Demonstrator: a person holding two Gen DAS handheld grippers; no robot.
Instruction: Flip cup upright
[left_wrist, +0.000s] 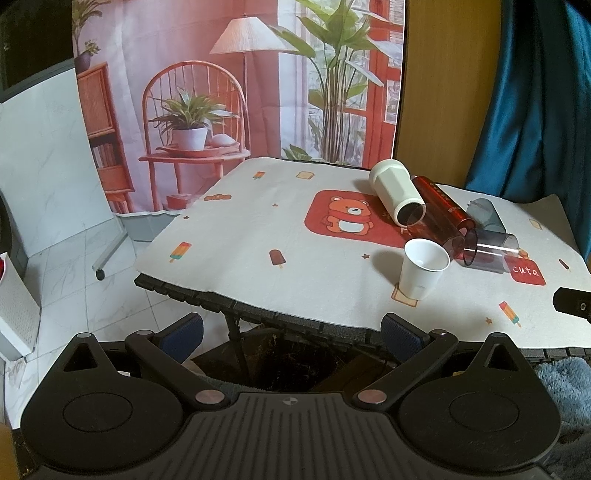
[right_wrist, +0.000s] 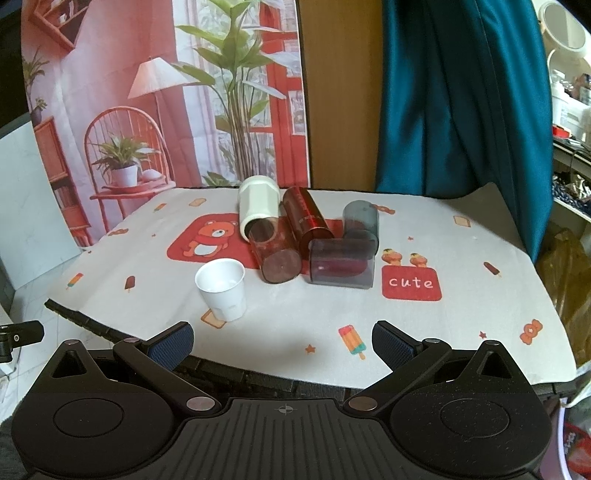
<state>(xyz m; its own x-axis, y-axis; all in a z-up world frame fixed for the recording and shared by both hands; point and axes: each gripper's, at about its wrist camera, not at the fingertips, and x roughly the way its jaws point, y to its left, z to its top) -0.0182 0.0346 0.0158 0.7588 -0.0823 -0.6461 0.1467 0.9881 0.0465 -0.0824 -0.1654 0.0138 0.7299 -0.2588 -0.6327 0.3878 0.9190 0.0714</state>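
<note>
A white paper cup (right_wrist: 222, 292) stands upright on the patterned tablecloth (right_wrist: 295, 317); it also shows in the left wrist view (left_wrist: 424, 267). Behind it several cups lie on their sides in a cluster: a cream cup (right_wrist: 258, 205), a clear red cup (right_wrist: 275, 254), a dark red cup (right_wrist: 307, 221) and two smoky clear cups (right_wrist: 341, 261) (right_wrist: 361, 220). My right gripper (right_wrist: 282, 341) is open and empty at the table's near edge. My left gripper (left_wrist: 291, 332) is open and empty, off the table's left corner.
A printed backdrop (right_wrist: 166, 92) hangs behind the table, with a wooden panel (right_wrist: 340, 92) and a teal curtain (right_wrist: 461, 92) to its right. White tiled floor (left_wrist: 74, 266) lies left of the table. Cluttered shelves (right_wrist: 572, 110) stand at far right.
</note>
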